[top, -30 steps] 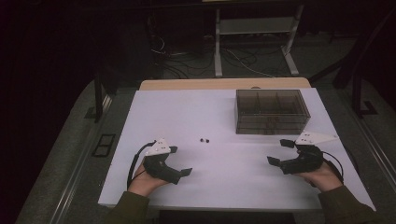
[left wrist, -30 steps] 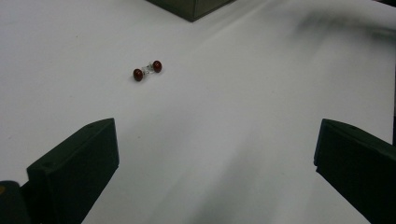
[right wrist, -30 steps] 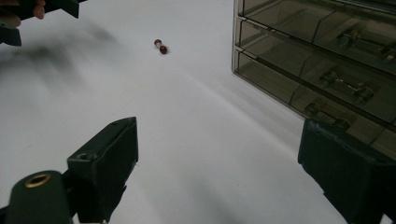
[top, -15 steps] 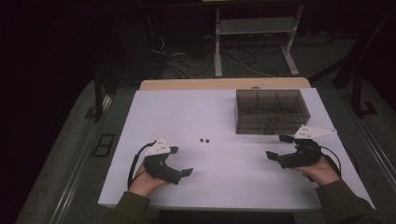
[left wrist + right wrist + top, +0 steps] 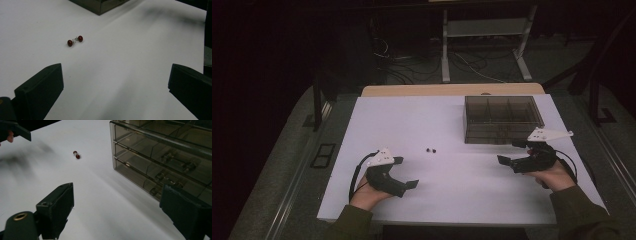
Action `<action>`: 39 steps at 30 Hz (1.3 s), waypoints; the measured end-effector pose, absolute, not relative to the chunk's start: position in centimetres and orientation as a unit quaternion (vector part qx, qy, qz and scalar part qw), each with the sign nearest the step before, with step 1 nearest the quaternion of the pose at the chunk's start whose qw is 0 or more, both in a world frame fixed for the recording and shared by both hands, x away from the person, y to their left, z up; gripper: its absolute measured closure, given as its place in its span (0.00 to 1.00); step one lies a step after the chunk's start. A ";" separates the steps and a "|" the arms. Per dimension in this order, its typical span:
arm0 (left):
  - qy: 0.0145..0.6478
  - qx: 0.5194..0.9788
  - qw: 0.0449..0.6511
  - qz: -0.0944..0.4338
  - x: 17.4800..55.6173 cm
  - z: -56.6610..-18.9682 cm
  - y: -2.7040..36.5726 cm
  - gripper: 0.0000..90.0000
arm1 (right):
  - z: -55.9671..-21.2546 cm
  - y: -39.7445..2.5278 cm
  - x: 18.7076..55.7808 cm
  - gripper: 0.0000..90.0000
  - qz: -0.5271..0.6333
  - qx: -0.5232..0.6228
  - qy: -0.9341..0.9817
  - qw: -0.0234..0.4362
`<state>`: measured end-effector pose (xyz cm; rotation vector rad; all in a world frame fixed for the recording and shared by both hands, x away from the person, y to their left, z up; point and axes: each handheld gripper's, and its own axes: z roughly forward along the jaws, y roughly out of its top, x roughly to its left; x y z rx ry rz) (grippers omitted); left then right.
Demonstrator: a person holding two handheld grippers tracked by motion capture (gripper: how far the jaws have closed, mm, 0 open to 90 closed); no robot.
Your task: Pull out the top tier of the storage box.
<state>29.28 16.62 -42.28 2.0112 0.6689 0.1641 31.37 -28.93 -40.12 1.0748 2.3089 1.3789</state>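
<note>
Two small dark red beads joined by a clear piece lie on the white table, near its middle; they also show in the left gripper view and the right gripper view. A smoky transparent drawer box stands at the back right. My left gripper rests open at the front left, short of the beads, with nothing between its jaws. My right gripper is held open just in front of the box's near face, also with nothing in it.
The box has several drawers with small handles. Beyond the table's wooden far edge is a dark floor with loose cables and a grey metal stand. The left gripper's tip shows far off in the right gripper view.
My right gripper has lifted and moved a little away from the person, closer to the drawer box. The left gripper and the beads have stayed put.
</note>
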 end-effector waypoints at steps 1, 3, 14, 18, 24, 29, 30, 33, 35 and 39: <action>0.275 0.827 0.486 0.068 29.3 -42.3 16.6 0.00 | -40.1 -28.9 31.5 0.13 0.473 0.367 0.791 0.125; 0.276 0.826 0.487 0.068 29.3 -42.3 16.6 0.00 | -40.0 -28.9 31.7 0.13 0.473 0.365 0.792 0.126; 0.272 0.828 0.486 0.068 29.2 -42.3 16.5 0.00 | -40.1 -28.6 32.8 0.13 0.460 0.367 0.798 0.132; 0.270 0.828 0.487 0.068 29.2 -42.3 16.4 0.00 | -40.0 -28.8 33.2 0.13 0.460 0.374 0.793 0.140; 0.268 0.827 0.488 0.070 29.2 -42.4 16.4 0.00 | -40.1 -28.9 33.3 0.13 0.466 0.379 0.784 0.154; 0.266 0.830 0.485 0.069 29.2 -42.5 16.3 0.00 | -40.5 -29.1 33.5 0.13 0.458 0.379 0.788 0.160; 0.266 0.830 0.485 0.069 29.2 -42.5 16.3 0.00 | -40.5 -29.1 33.5 0.13 0.459 0.379 0.787 0.161; 0.265 0.833 0.481 0.070 29.2 -42.5 16.2 0.00 | -40.6 -29.4 33.5 0.13 0.459 0.376 0.788 0.165; 0.266 0.832 0.482 0.070 29.2 -42.5 16.2 0.00 | -40.6 -29.5 33.5 0.13 0.459 0.377 0.787 0.166; 0.266 0.832 0.482 0.071 29.2 -42.5 16.2 0.00 | -40.5 -29.7 33.4 0.13 0.458 0.377 0.786 0.174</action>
